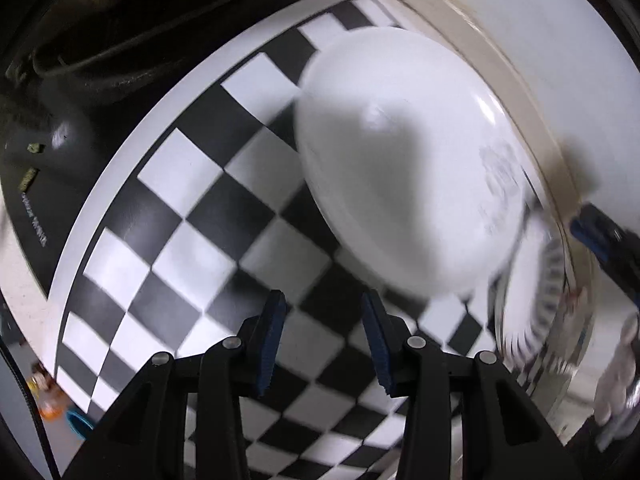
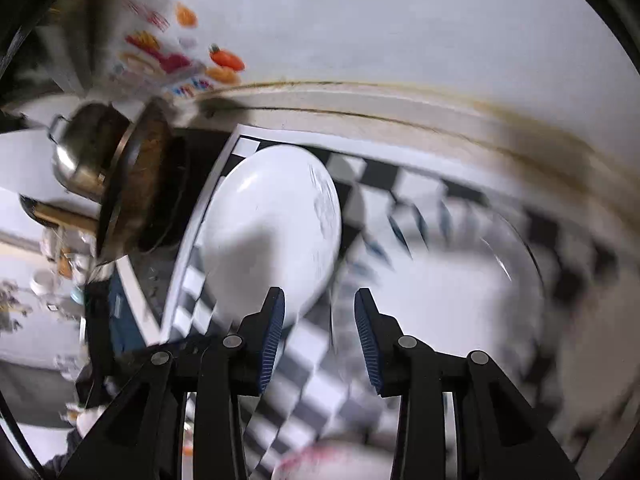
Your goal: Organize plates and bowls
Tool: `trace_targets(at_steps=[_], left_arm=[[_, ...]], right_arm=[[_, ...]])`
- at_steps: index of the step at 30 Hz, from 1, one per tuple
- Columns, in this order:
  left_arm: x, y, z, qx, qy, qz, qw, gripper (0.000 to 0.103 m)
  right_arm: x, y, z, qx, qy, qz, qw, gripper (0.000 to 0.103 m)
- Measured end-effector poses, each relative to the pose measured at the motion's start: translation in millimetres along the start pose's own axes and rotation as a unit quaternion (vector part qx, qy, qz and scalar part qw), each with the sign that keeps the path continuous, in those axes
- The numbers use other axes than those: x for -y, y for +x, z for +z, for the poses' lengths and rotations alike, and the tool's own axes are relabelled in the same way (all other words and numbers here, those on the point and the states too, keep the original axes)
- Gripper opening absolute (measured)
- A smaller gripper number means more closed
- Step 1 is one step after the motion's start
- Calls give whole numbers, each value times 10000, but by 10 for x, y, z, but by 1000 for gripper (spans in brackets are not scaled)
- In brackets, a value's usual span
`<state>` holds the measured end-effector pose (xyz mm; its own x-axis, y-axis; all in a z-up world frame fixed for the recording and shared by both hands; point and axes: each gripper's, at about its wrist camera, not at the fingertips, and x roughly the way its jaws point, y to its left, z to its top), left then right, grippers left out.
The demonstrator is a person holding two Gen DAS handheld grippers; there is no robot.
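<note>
One white plate (image 1: 400, 168) lies on a black-and-white checkered mat (image 1: 192, 216), near the mat's far edge by the pale wall ledge (image 1: 516, 80). The plate is oval w/ a smooth glossy surface and faint grey print along one rim. In the right wrist view the same plate (image 2: 272, 232) sits at the mat's (image 2: 304, 360) left end. One clear glass bowl (image 2: 472, 280), round and see-thru, heavily blurred, is just right of the plate; in the left wrist view it shows as a blurred ribbed glass bowl (image 1: 544, 312) at the plate's lower right.

Left gripper (image 1: 322, 344): black arms, blue ribbed pads, jaws partly apart, nothing btwn them, above bare mat. Right gripper (image 2: 320, 340): same build, jaws partly apart, empty, over the gap btwn plate and bowl.

One shiny metal pot (image 2: 84, 160) w/ a handle and one dark round pan (image 2: 136, 184) stand off the mat's left end. Several colourful stickers (image 2: 168, 52) on the wall, too blurred to count exactly.
</note>
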<state>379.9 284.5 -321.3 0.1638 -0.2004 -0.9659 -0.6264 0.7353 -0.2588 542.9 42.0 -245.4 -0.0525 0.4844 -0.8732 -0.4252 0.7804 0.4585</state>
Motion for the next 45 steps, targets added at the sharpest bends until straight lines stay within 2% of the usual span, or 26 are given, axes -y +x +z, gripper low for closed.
trace_targets(at_steps=[4, 6, 9, 13, 16, 19, 23, 27, 29, 32, 37, 39, 45], left_arm=[[-111, 104, 185, -131, -263, 40, 9996, 34], [-111, 59, 243, -84, -216, 90, 9997, 35], [-176, -13, 343, -110, -314, -10, 9994, 35], [-278, -103, 475, -87, -515, -81, 9986, 35], [-341, -168, 574, -59, -656, -60, 9978, 35], [-398, -197, 680, -22, -752, -26, 9972, 34], [-516, -269, 727, -19, -853, -193, 9962, 34], [-793, -400, 635, -32, -1098, -389, 9932, 37], [-754, -357, 667, -36, -1183, -549, 9915, 37], [-825, -449, 551, 21, -1221, -716, 9899, 37], [-896, -606, 421, 342, -1321, -1040, 9852, 37], [-849, -556, 325, 400, -1328, -1155, 9836, 37], [-770, -416, 331, 385, -1356, -1221, 9825, 37]], right_arm=[[-107, 564, 549, -424, -298, -277, 9983, 39], [-142, 807, 715, -608, -430, -409, 9964, 39], [-140, 1064, 863, -821, -536, -551, 9937, 39], [-89, 1323, 986, -1059, -508, -509, 9918, 38], [-79, 1340, 1068, -982, -514, -454, 9928, 35], [-61, 1326, 1099, -936, -633, -541, 9921, 25], [-32, 1312, 1091, -1006, -735, -451, 9912, 22], [-1, 1309, 1036, -1165, -783, -383, 9894, 21], [10, 1317, 988, -1348, -874, -295, 9866, 21], [61, 1302, 963, -1488, -845, -158, 9851, 21], [36, 1304, 1027, -1467, -993, -270, 9838, 21], [-35, 1343, 1060, -1473, -1061, -345, 9828, 21], [-120, 1407, 1175, -1532, -1196, -408, 9801, 22]])
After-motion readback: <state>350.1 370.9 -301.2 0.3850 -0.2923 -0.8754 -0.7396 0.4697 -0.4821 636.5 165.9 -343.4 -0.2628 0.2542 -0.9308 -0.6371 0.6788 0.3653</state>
